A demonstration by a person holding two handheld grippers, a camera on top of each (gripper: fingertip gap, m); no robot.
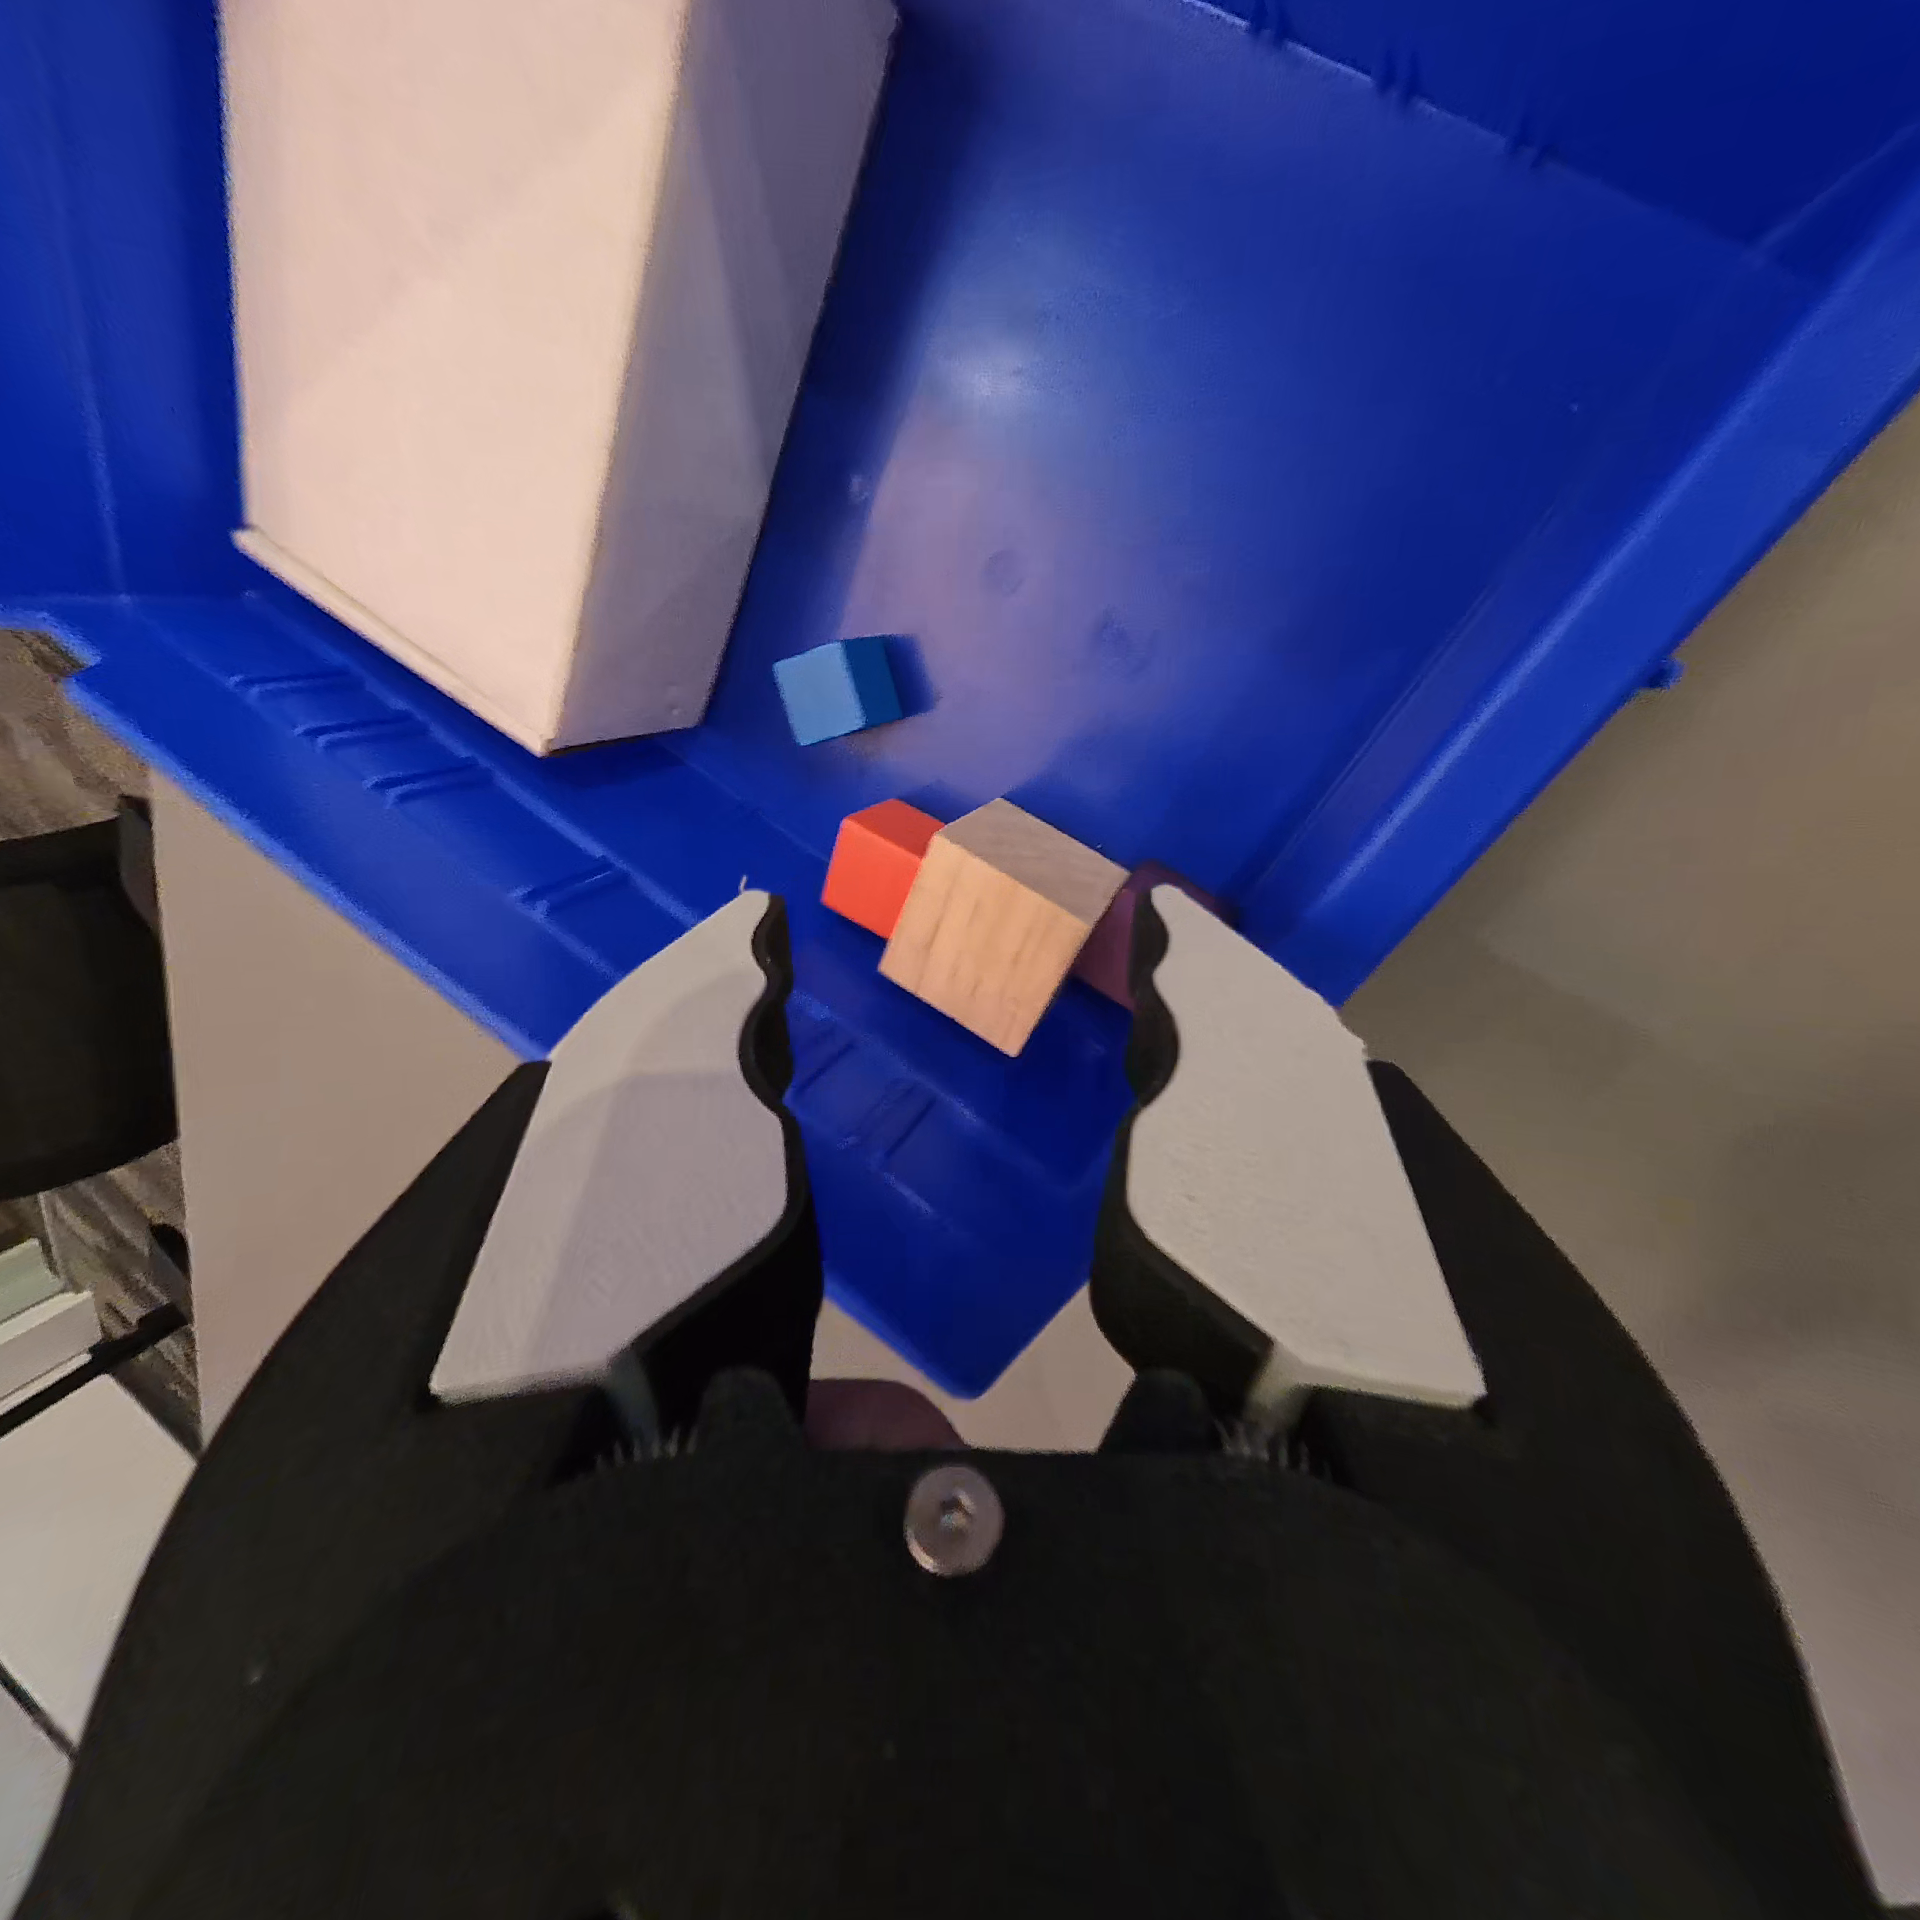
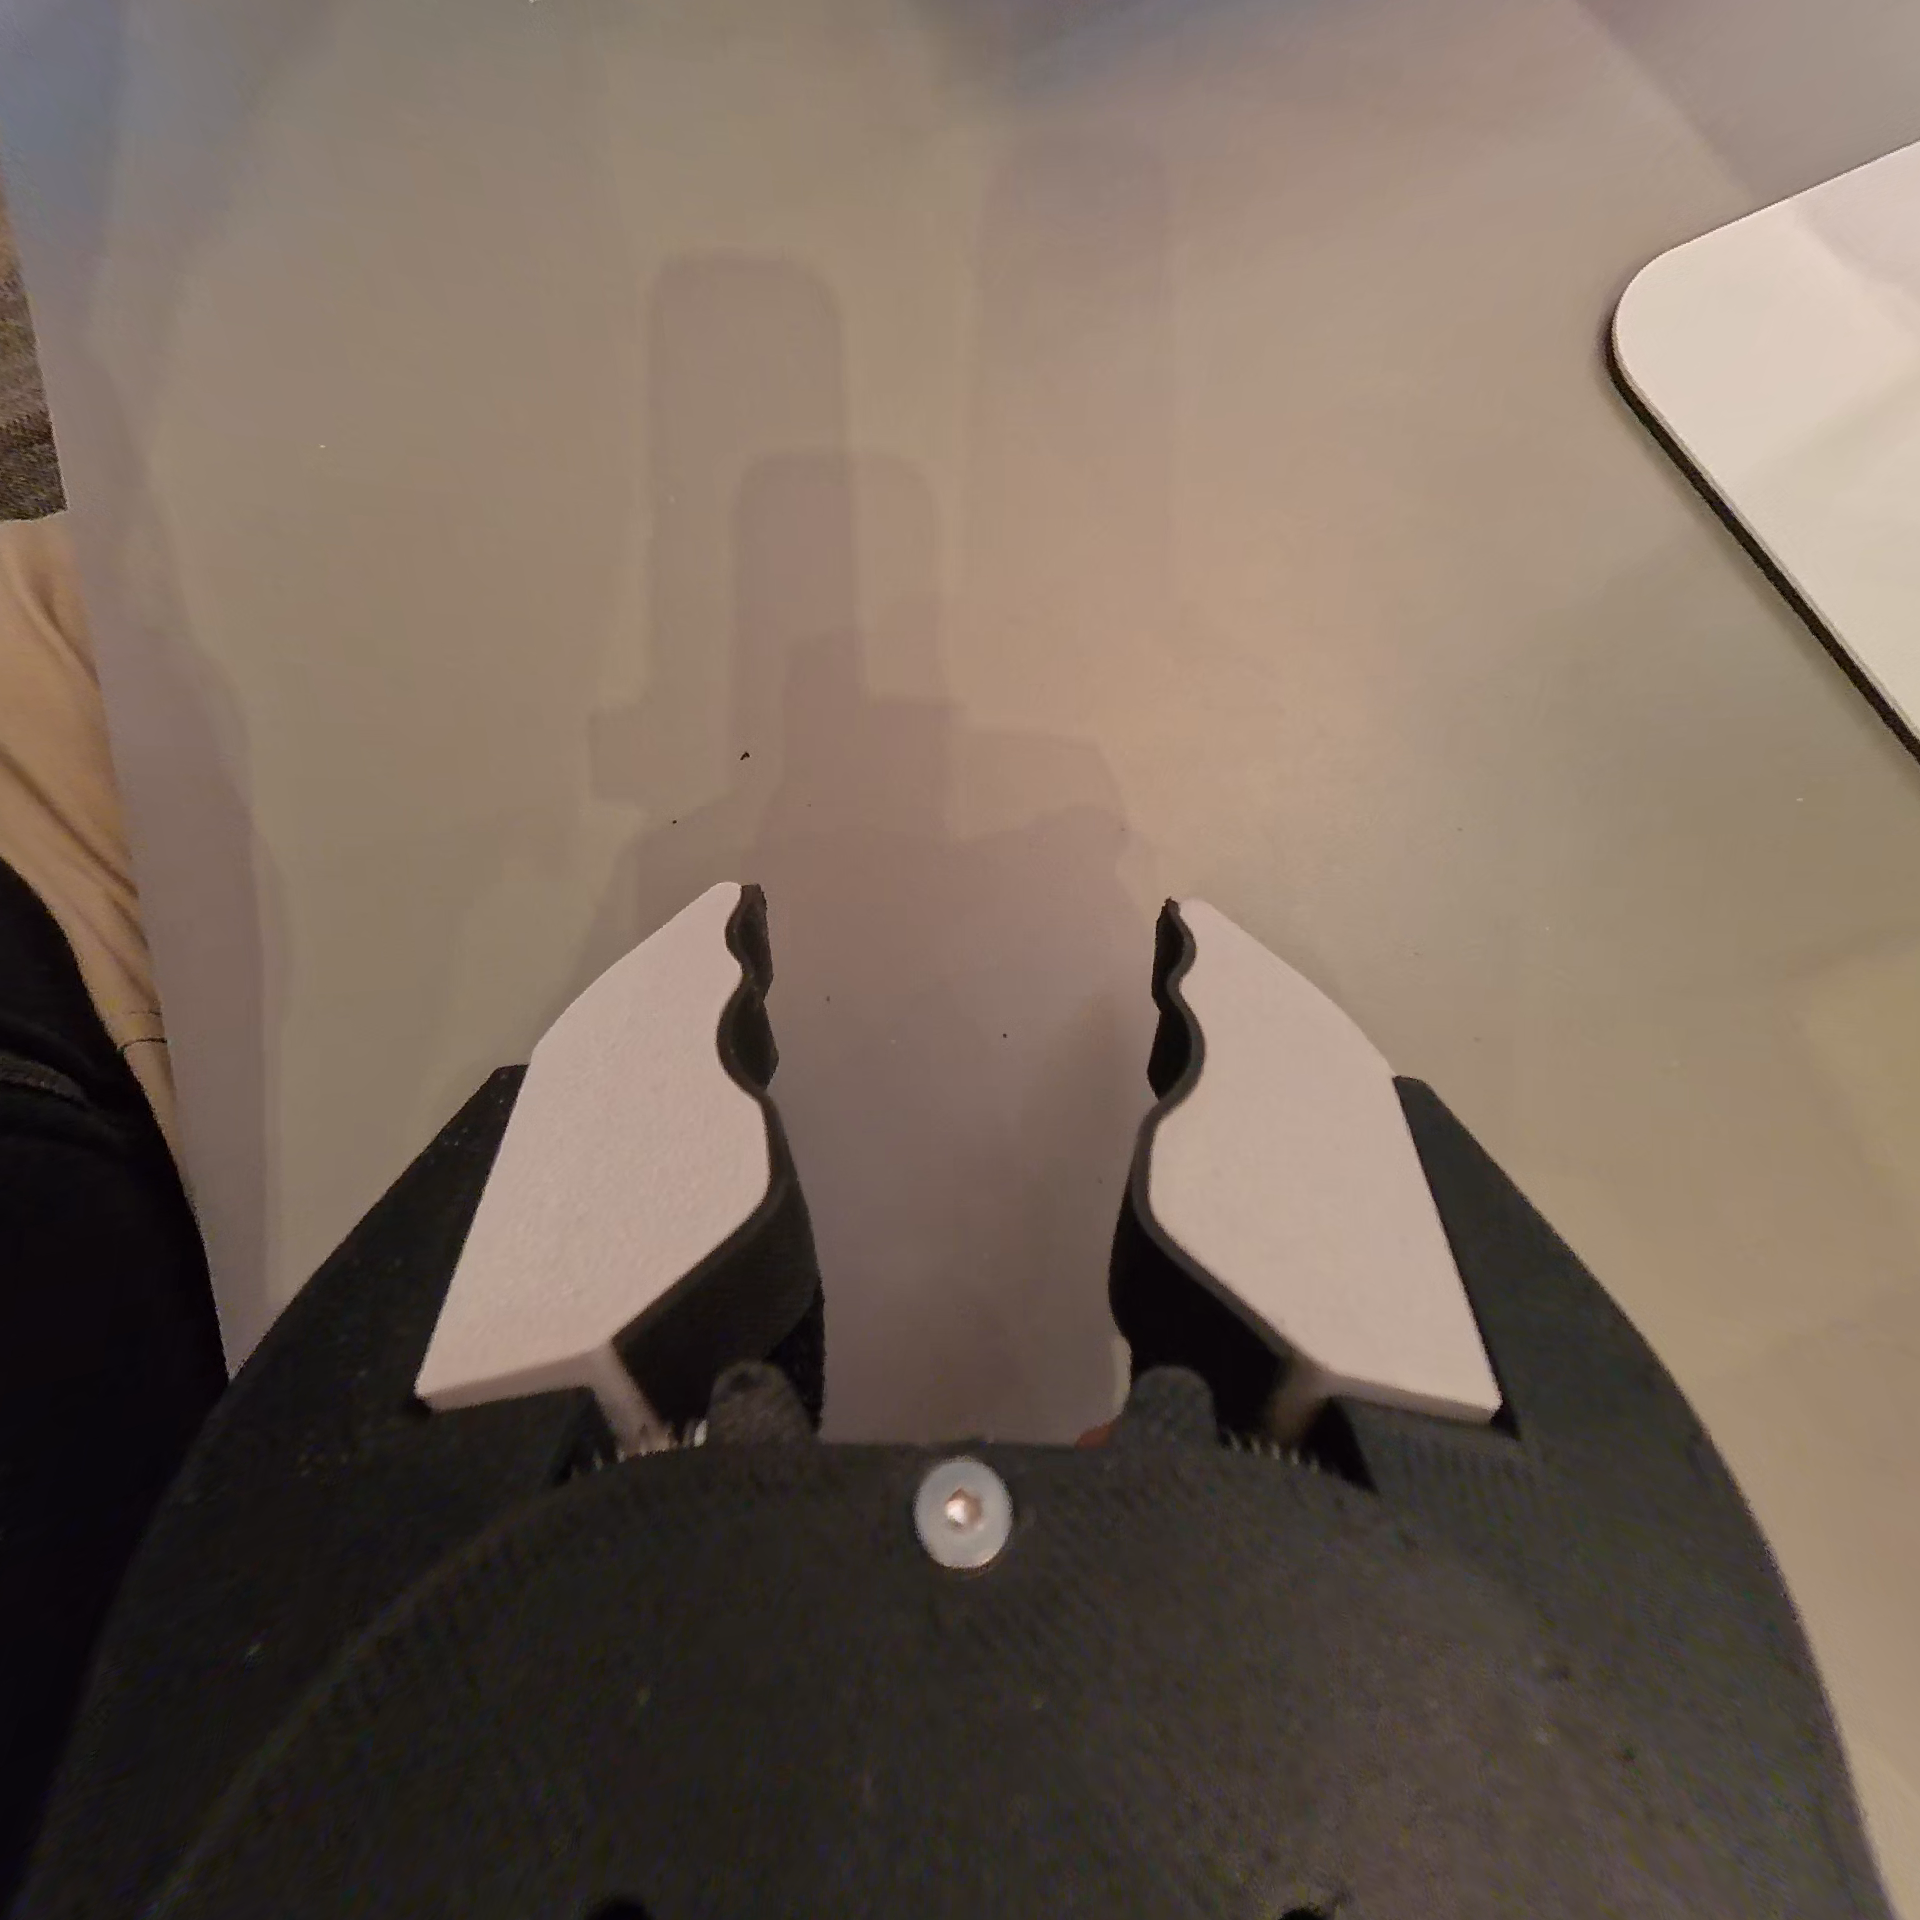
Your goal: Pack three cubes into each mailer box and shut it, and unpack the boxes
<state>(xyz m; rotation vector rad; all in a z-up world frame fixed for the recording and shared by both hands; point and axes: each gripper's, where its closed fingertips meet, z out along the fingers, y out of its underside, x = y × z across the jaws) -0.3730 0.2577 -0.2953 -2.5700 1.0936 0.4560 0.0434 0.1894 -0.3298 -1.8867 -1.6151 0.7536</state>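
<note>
In the left wrist view a blue plastic bin (image 1: 1507, 644) holds a shut white mailer box (image 1: 499, 353) at its left. A small blue cube (image 1: 847, 688) lies beside the box. Nearer the bin's corner lie a red cube (image 1: 878, 862), a larger plain wooden cube (image 1: 997, 925) and a purple cube (image 1: 1117, 951), mostly hidden behind my right fingertip. My left gripper (image 1: 961, 920) is open and empty, above the bin's near corner, with the wooden cube between its fingertips' lines. In the right wrist view my right gripper (image 2: 961, 904) is open and empty over a bare pale table (image 2: 1039, 468).
A white board with rounded corners and a dark edge (image 2: 1787, 416) lies at the right of the right wrist view. Part of a person's clothing (image 2: 62, 935) shows at its left edge. Dark furniture (image 1: 62, 997) stands left of the bin. Spacing between my two grippers at the tips: around 45 centimeters.
</note>
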